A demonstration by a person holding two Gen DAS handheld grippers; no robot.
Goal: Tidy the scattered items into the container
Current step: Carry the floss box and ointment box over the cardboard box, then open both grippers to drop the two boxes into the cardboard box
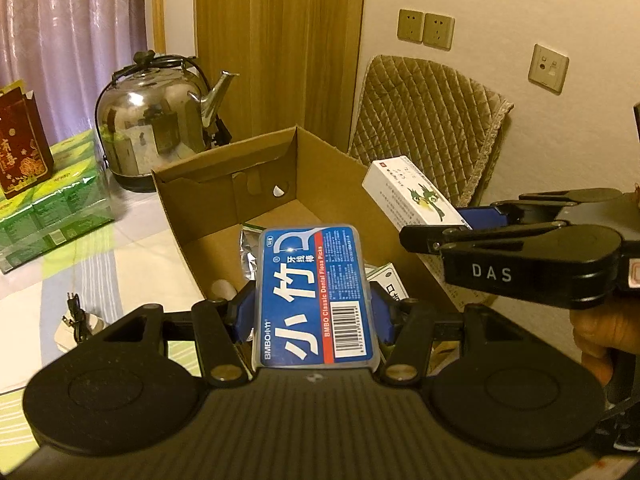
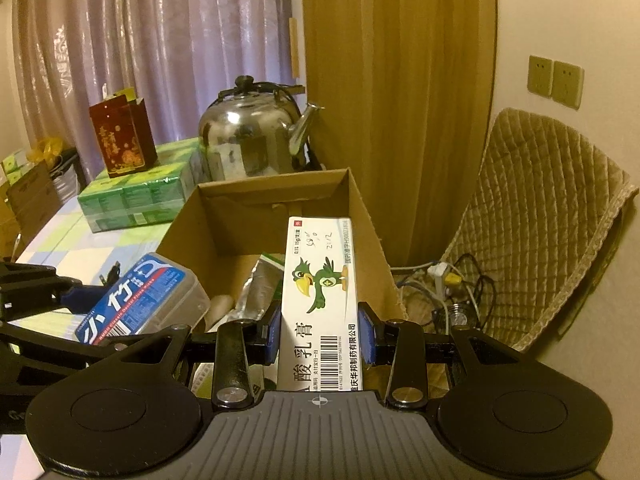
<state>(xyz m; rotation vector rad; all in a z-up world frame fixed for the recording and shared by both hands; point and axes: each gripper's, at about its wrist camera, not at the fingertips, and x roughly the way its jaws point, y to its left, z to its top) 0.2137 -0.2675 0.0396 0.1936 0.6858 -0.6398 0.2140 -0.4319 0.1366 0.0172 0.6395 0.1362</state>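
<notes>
My left gripper (image 1: pixel 310 314) is shut on a blue floss-pick box (image 1: pixel 312 292), held over the near edge of the open cardboard box (image 1: pixel 224 184). My right gripper (image 2: pixel 320 332) is shut on a white ointment carton with a green bird (image 2: pixel 320 300), held over the cardboard box (image 2: pixel 188 216) on its right side. Each held item shows in the other view: the floss-pick box (image 2: pixel 140 300) at the left, the ointment carton (image 1: pixel 412 196) at the right. Inside the box lie a silver foil packet (image 1: pixel 250 252), a pale round item (image 2: pixel 220 306) and another white carton (image 1: pixel 390 284).
A steel kettle (image 1: pixel 156 128) stands behind the box, beside a stack of green packs (image 1: pixel 56 204) with a red gift box (image 1: pixel 20 144) on top. A black cable and white plug (image 1: pixel 76 320) lie on the checked tablecloth (image 1: pixel 120 248). A quilted cushion (image 2: pixel 548 220) and cables (image 2: pixel 448 284) sit at the right.
</notes>
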